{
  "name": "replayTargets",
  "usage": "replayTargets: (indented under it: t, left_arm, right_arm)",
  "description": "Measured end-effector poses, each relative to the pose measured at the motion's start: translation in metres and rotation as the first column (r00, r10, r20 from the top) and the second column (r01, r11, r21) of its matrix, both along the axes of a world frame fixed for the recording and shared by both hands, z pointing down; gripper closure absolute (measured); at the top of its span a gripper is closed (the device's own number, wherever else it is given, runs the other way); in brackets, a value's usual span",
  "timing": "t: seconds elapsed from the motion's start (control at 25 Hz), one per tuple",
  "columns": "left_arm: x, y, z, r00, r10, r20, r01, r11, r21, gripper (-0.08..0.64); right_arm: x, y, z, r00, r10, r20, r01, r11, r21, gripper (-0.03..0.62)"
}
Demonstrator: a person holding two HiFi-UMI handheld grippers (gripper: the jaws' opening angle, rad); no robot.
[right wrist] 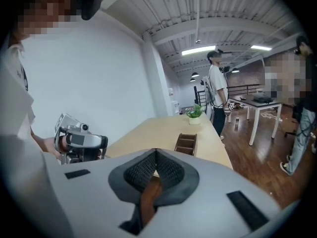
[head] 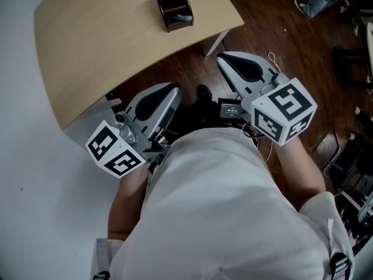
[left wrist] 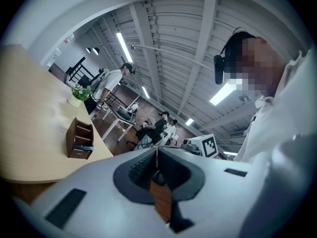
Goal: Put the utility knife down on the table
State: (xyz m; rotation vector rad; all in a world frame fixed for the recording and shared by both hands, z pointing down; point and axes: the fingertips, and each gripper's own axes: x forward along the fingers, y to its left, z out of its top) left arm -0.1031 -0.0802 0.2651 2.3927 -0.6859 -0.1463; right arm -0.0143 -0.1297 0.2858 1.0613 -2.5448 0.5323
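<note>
Head view: the left gripper [head: 170, 88] and right gripper [head: 225, 58] hang off the table's [head: 87, 57] near edge, well apart from the wooden organizer [head: 173, 6], where a blue object [head: 183, 18] lies (perhaps the utility knife; I cannot tell). Left gripper view: jaws pressed together, nothing held. Right gripper view: likewise. I judge that a reach could clip the table edge or tip the organizer. Bare tabletop lies to its left.

Head view looks steeply down; all views share the table [head: 87, 51] and organizer [head: 173, 7].
</note>
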Motion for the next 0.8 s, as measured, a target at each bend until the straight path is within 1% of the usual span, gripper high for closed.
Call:
replayTargets:
  t: [0.24, 0.4, 0.8]
  left_arm:
    - [-0.002, 0.012, -0.003, 1.0, 0.013, -0.001, -0.013, 1.0, 0.0, 0.557]
    - [-0.003, 0.013, 0.001, 1.0, 0.012, 0.004, -0.012, 1.0, -0.016, 0.557]
    - [-0.004, 0.013, 0.001, 1.0, 0.012, 0.018, -0.012, 1.0, -0.016, 0.557]
  right_arm:
    - [0.007, 0.014, -0.013, 0.999, 0.02, 0.029, -0.021, 1.0, 0.003, 0.591]
    - [0.015, 0.016, -0.016, 0.998, 0.034, 0.047, -0.034, 0.999, -0.004, 0.591]
    - [0.022, 0.014, -0.02, 0.998, 0.054, 0.045, -0.054, 0.998, 0.009, 0.591]
